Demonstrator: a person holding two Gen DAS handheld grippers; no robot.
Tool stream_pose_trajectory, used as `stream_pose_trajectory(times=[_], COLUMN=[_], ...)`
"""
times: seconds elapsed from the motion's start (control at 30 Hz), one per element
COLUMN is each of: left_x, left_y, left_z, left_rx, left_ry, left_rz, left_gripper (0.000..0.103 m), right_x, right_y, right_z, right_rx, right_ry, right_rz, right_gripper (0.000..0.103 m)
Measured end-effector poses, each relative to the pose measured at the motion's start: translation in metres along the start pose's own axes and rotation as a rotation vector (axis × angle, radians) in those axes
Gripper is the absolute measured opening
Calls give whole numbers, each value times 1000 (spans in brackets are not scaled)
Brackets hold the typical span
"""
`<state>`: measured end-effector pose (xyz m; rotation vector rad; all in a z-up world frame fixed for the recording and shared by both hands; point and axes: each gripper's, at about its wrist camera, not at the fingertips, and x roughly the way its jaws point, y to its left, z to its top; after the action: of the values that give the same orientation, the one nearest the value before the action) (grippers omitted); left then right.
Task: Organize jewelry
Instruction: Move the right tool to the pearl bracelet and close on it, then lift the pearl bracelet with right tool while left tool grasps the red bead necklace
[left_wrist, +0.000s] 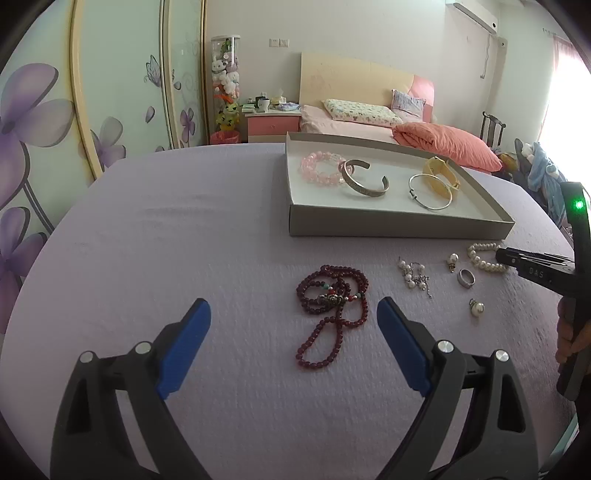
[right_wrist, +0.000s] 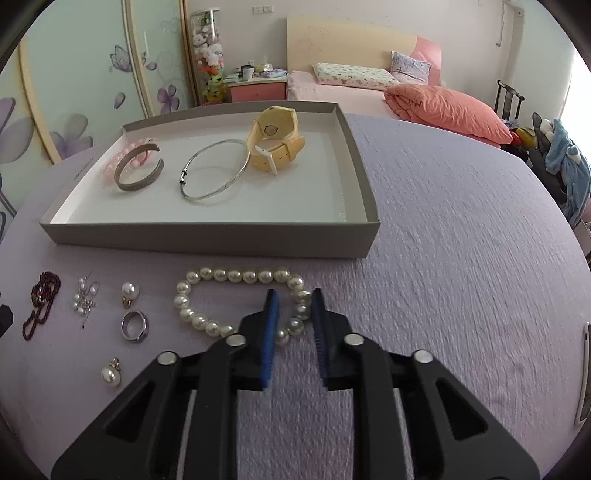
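Left gripper (left_wrist: 293, 314) fills the bottom of the left wrist view, its 2 blue pads wide apart, nothing between them. Just past the tips, centre frame, the dark red bead necklace (left_wrist: 332, 306) lies in loose loops on the lilac tablecloth (left_wrist: 166, 240).

Right gripper (right_wrist: 293, 314) sits bottom centre of the right wrist view, pads narrowed to a small gap around the right-hand side of the pearl bracelet (right_wrist: 240, 302). A few pearls sit between the pads; can't tell whether the pads touch them. In the left wrist view the same gripper enters at the right edge, tip at the bracelet.

Loose pieces left of the bracelet, lower left of the right wrist view:
- silver ring (right_wrist: 135, 325)
- 2 pearl earrings, 1 above the ring (right_wrist: 129, 291), 1 below it (right_wrist: 111, 373)
- a small cluster of pearl drops (right_wrist: 85, 299)
- the red necklace at the far left edge

Grey tray (right_wrist: 207, 238) sits behind the loose pieces, upper left to centre. Inside it, left to right: pink bead bracelet (right_wrist: 122, 157), open silver cuff (right_wrist: 139, 173) leaning against the pink one, thin silver bangle (right_wrist: 214, 170), yellow watch (right_wrist: 275, 138) standing on edge and touching the bangle.

Background: bed with an orange duvet (right_wrist: 450, 107), upper right.
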<state>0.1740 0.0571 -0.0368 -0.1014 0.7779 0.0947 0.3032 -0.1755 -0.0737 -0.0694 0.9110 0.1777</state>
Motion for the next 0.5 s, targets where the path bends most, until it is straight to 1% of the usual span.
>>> stream_pose_trajectory(times=[0.13,0.33,0.5], left_x=[3,8,17], left_y=[0,-5,-14], left_z=[-3,-5,-5], left_rx=[-4,12,28], left_ry=[15,36,69], left_rz=[-6,-10,-10], left_gripper=[92,94,94], right_x=[-3,-19,-29], right_y=[-1,-5,-4], right_z=[-2,1,7], right_rx=[0,30,27], right_ry=[4,-58,-86], right_rz=[4,38,52], right_gripper=[10,9,9])
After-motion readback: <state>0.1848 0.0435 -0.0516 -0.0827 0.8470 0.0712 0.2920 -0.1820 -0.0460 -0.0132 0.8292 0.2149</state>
